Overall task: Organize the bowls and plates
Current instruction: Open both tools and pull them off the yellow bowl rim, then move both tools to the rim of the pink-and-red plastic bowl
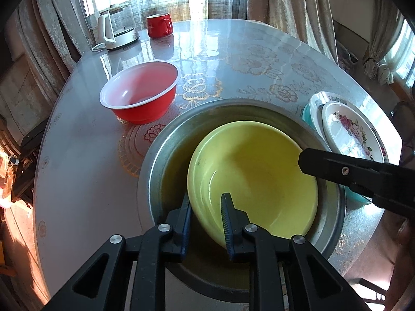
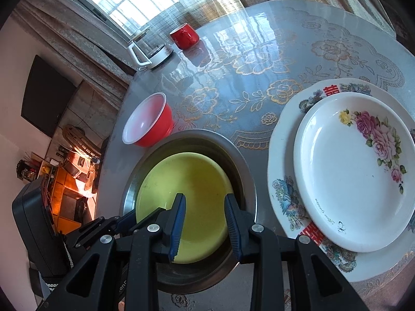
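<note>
Left wrist view looks down on a yellow bowl (image 1: 259, 178) sitting inside a larger metal bowl (image 1: 160, 155) on a round table (image 1: 77, 155) with a floral cloth. The yellow bowl is tipped rather than level: its mouth faces up and toward the near left, and it lies against the right side of the metal bowl, so the metal bowl's floor shows bare on the left. Being round, it has no long axis to speak of. The left gripper (image 1: 206, 202) straddles the yellow bowl's near-left rim, one finger outside and one inside the wall; its jaws stand slightly apart and the pads do not visibly press on the rim. The right gripper (image 2: 205, 202) reaches in from the right; in its own view its jaws are spread a little over the yellow bowl's (image 2: 186, 199) near right edge, pinching nothing that can be seen. A red bowl (image 1: 141, 93) stands upright to the far left of the metal bowl, just beside it. On the right, a small rose plate (image 2: 355, 171) lies flat on a bigger patterned plate (image 2: 285, 197). Far off stand a red mug (image 1: 159, 25) and a glass kettle (image 1: 118, 27).
</note>
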